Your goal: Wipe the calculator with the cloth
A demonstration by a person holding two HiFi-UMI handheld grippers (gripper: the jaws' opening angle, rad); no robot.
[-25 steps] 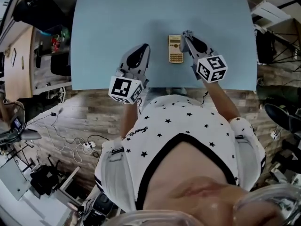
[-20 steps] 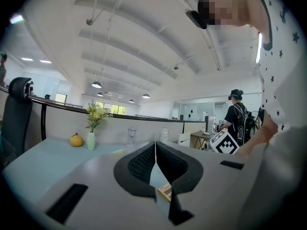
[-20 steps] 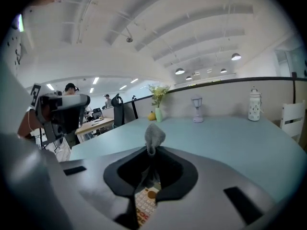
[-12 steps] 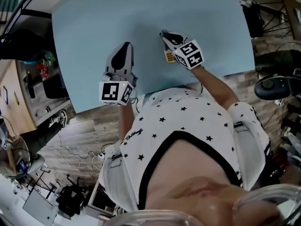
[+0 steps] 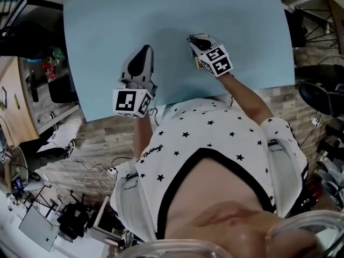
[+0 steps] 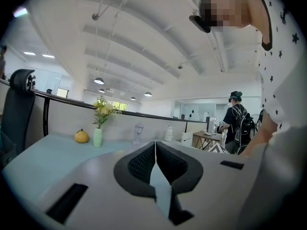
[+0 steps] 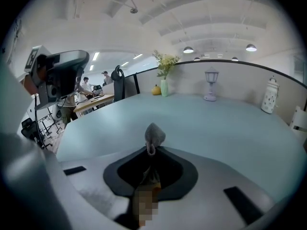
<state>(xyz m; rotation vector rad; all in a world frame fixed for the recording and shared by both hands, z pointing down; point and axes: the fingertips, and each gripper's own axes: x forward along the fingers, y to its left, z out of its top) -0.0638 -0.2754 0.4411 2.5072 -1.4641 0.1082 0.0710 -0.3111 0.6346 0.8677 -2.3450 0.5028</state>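
Observation:
The calculator (image 5: 198, 64) lies on the light blue table (image 5: 107, 42), almost wholly hidden under my right gripper (image 5: 193, 38); only a yellowish sliver shows beside the marker cube. That gripper is shut on a small grey cloth (image 7: 154, 135), whose bunched tip sticks out past the jaws in the right gripper view, where the gripper (image 7: 151, 148) points across the table. My left gripper (image 5: 144, 50) rests on the table to the left of the calculator, apart from it. In the left gripper view its jaws (image 6: 155, 146) are shut with nothing between them.
An orange fruit (image 6: 81, 137) and a green vase with flowers (image 6: 97, 137) stand at the table's far edge. A small lamp (image 7: 209, 91) and a white bottle (image 7: 270, 102) stand along the partition. The near table edge runs just behind both grippers.
My right gripper has moved left from beside the calculator to over it, covering it. The left gripper has stayed about where it was.

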